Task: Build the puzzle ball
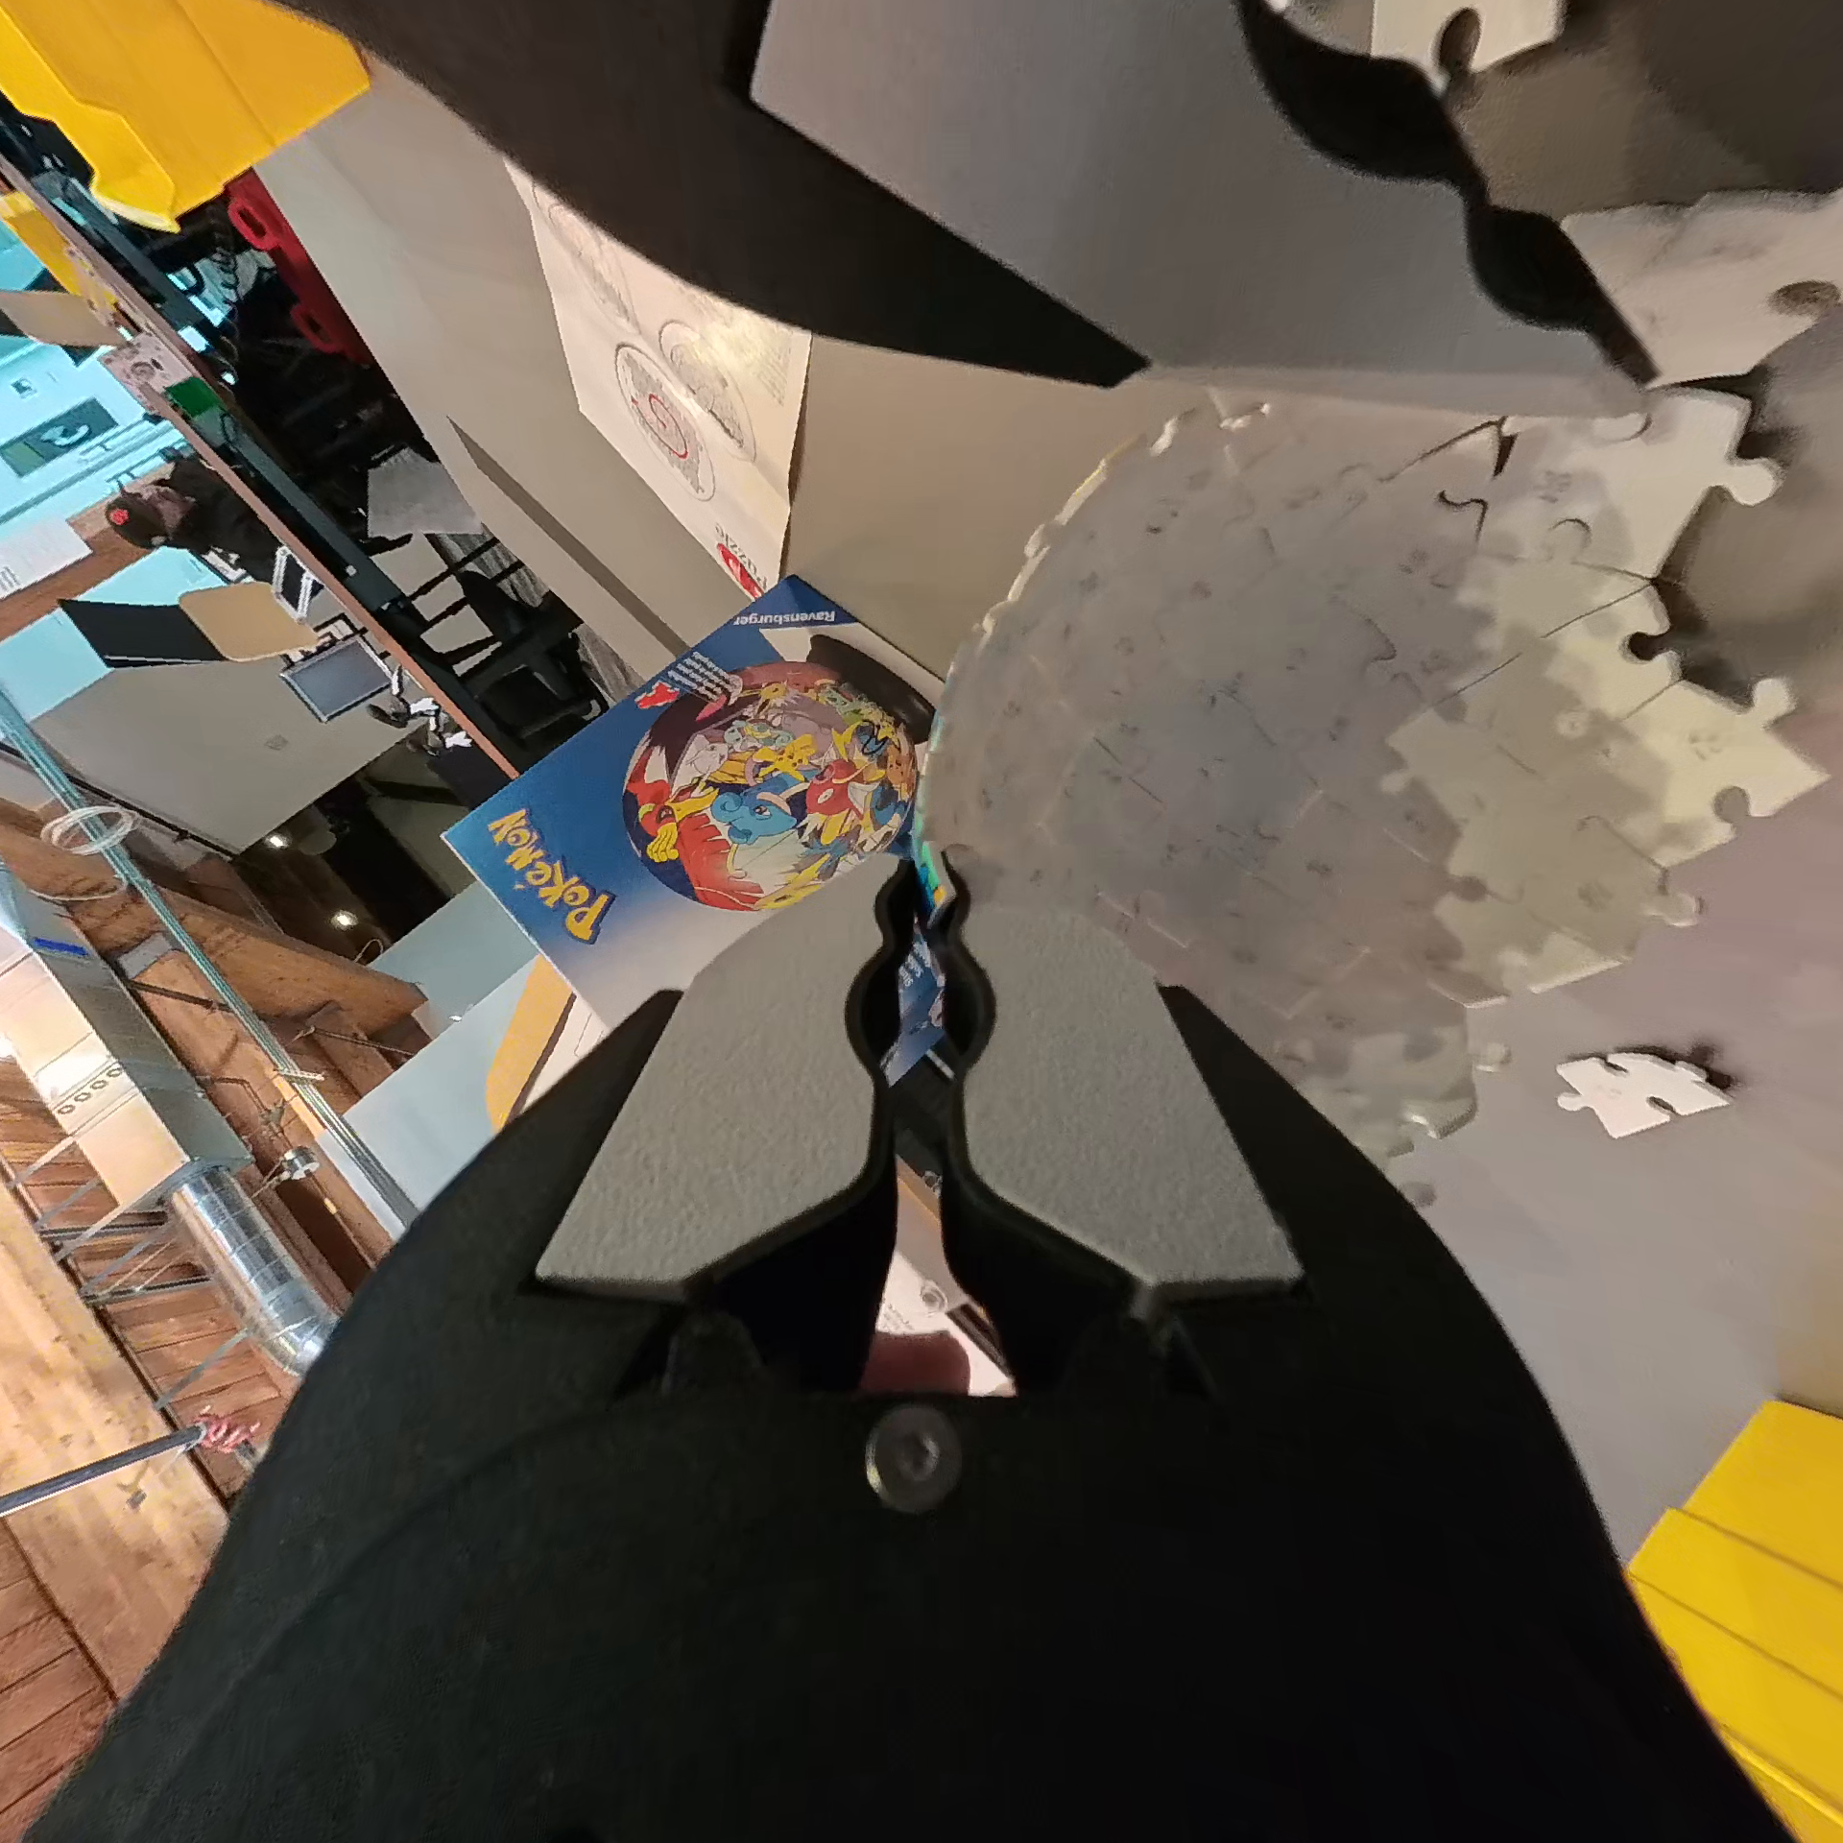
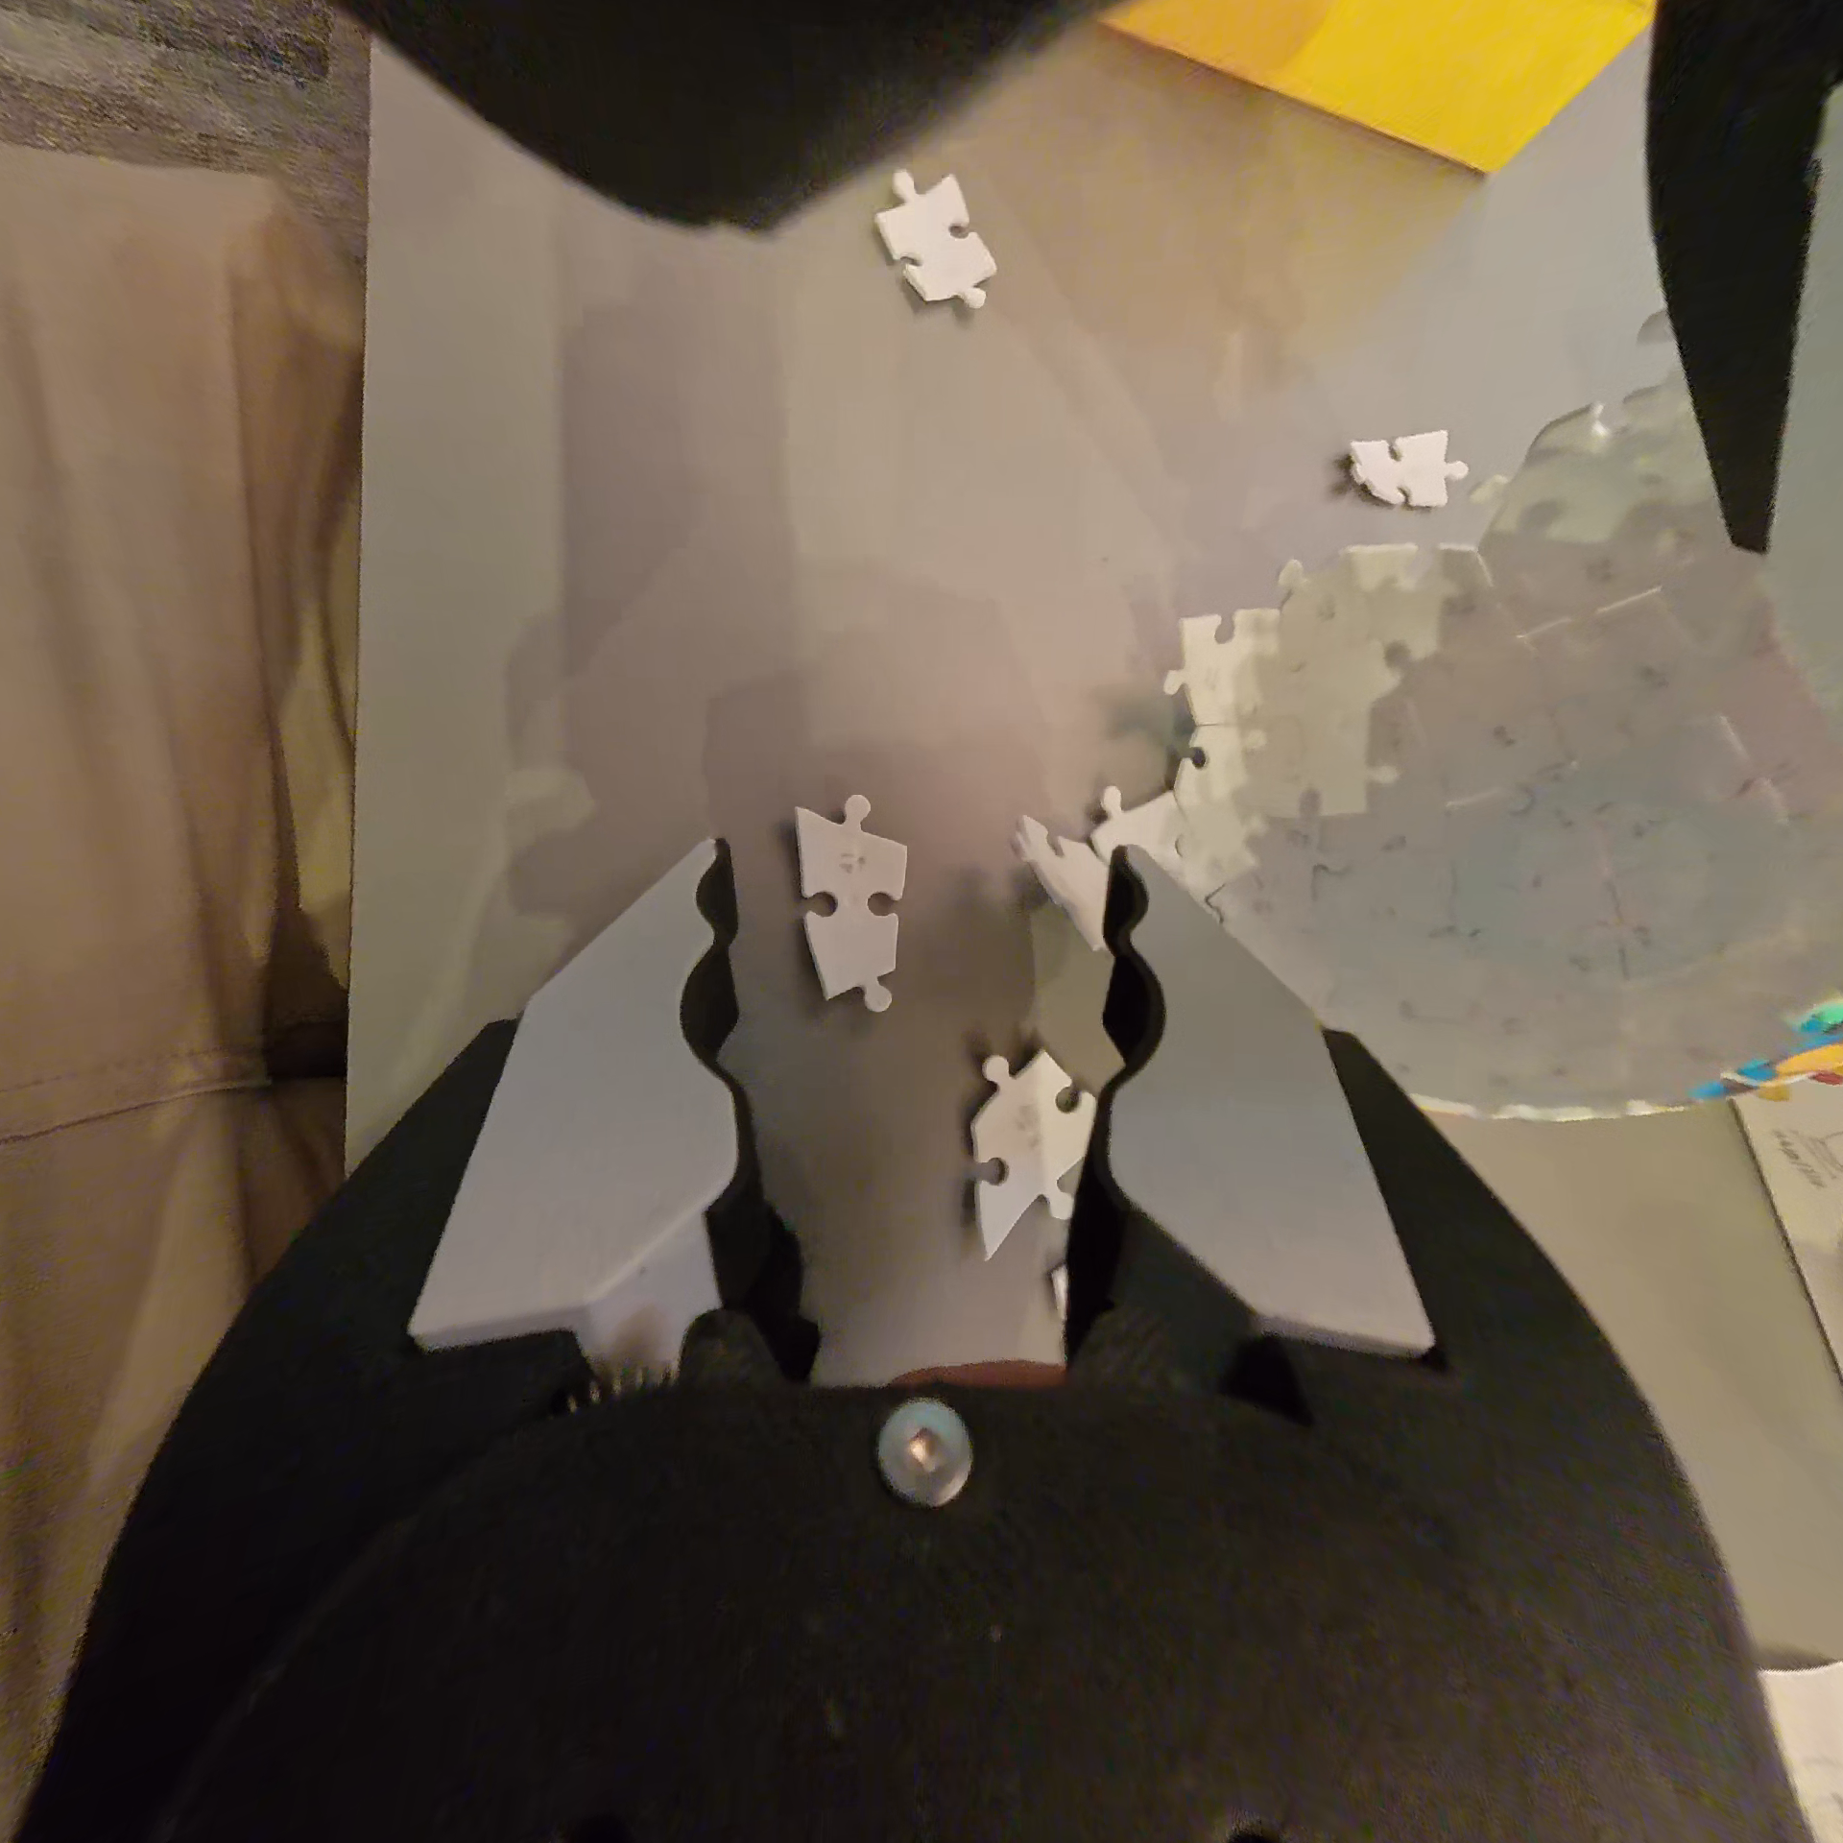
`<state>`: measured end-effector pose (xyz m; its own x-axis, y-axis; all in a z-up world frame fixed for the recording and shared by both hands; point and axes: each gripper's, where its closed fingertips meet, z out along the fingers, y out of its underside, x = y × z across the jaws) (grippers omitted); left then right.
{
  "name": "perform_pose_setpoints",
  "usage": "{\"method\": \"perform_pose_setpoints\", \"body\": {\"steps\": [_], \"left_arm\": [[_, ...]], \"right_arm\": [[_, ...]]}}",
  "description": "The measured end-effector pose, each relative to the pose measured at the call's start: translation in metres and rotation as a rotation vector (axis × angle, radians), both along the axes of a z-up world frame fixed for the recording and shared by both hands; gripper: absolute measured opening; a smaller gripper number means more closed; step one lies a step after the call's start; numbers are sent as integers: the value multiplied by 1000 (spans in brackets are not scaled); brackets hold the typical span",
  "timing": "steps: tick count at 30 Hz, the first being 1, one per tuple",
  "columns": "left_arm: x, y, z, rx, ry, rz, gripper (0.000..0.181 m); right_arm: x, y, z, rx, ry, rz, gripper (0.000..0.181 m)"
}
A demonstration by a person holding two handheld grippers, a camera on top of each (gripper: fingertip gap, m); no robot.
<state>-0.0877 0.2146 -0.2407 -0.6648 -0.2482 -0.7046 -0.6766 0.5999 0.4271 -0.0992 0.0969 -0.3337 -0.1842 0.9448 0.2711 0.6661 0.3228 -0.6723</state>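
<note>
The half-built puzzle ball [image 1: 1296,718] is pinched at its rim by the left gripper [image 1: 922,927], bulging right of its fingertips. The right gripper [image 2: 922,868] gapes wide; a two-piece strip [image 2: 851,903] lies between its tips, lengthwise along them.

The half-built puzzle ball [image 2: 1496,798] runs off the right edge of the right wrist view, so its far side cannot be seen. The right tongs [image 2: 918,878] hide part of a loose white piece [image 2: 1027,1137] on the table [image 2: 598,499]. In the left wrist view the left tongs [image 1: 922,898] cover the ball's rim where they pinch it, and the blue puzzle box [image 1: 638,808] is partly hidden behind the ball. The marks on the pieces are too small to tell.
</note>
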Motion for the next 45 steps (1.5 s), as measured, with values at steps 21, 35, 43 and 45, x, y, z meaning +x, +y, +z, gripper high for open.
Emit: {"method": "perform_pose_setpoints", "body": {"steps": [21, 35, 43, 45], "left_arm": [[1, -4, -3, 42, 6, 10, 2], [1, -7, -4, 56, 3, 25, 2], [-1, -7, -4, 58, -6, 49, 2], [0, -8, -5, 48, -7, 50, 2]], "right_arm": [[-4, 7, -9, -116, -25, -25, 91], [0, 0, -10, -184, -39, 19, 100], [14, -9, 3, -209, -16, 70, 87], [17, -14, 3, -227, -23, 91, 87]]}}
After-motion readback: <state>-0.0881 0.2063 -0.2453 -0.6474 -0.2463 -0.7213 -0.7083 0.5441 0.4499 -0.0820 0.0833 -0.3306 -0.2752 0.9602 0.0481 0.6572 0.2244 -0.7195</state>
